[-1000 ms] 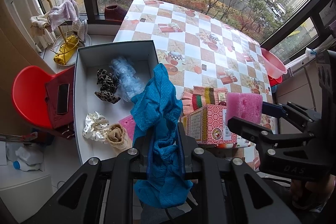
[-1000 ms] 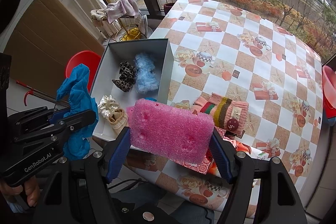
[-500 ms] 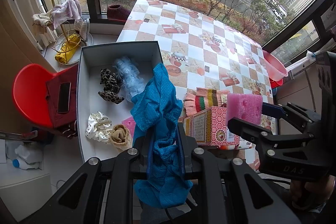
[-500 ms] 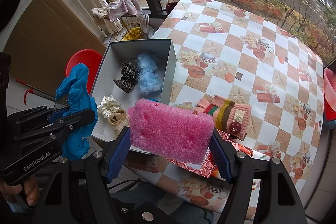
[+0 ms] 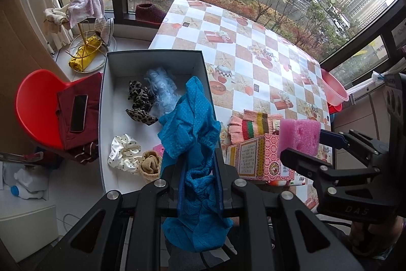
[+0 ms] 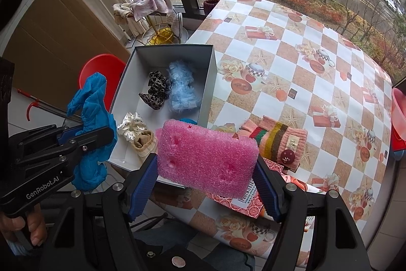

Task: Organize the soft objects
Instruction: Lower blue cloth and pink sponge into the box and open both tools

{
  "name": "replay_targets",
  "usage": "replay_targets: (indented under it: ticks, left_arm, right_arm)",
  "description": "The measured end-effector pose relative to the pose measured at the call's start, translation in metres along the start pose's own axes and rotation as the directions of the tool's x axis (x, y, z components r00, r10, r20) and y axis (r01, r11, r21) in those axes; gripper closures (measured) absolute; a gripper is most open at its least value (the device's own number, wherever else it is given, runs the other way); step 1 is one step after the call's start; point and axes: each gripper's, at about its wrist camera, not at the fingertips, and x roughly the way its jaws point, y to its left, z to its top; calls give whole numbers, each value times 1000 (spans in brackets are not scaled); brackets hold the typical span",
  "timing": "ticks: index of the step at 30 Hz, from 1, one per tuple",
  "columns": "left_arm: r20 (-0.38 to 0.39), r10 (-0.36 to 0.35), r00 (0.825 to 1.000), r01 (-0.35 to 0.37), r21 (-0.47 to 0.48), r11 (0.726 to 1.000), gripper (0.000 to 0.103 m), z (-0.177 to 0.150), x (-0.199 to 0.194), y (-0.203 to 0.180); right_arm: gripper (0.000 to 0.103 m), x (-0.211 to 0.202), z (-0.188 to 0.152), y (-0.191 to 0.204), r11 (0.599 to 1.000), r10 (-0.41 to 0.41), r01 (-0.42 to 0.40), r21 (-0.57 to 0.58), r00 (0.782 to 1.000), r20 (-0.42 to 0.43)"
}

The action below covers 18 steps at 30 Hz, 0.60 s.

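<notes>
Nearest to us, our left tool [image 5: 200,184] is pressed together on the blue knit cloth [image 5: 195,144], which hangs limp from both ends of the pinch, so we carry it high to clear the box wall. Beside it our right tool [image 6: 205,169] pinches the pink sponge [image 6: 206,156] across its length, jaws standing wide because the block is wide. Just beyond, the grey box [image 6: 212,78] sits at the bench [image 6: 317,55] edge, already holding scrunchies and a fluffy blue piece, likely where both go. A striped knit item [image 6: 276,141] waits on the bench.
</notes>
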Motion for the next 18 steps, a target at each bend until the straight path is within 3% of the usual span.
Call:
replay_targets:
  ticks: [11, 18]
  left_arm:
    - [-2, 54, 999, -54, -124, 991, 82, 22, 9, 62]
    - [-36, 61, 997, -65, -121, 991, 82, 32, 37, 71]
  right_arm:
    - [29, 18, 27, 5, 999, 40, -39, 16, 998, -56]
    - [29, 44, 49, 36, 998, 50, -55, -44, 993, -108]
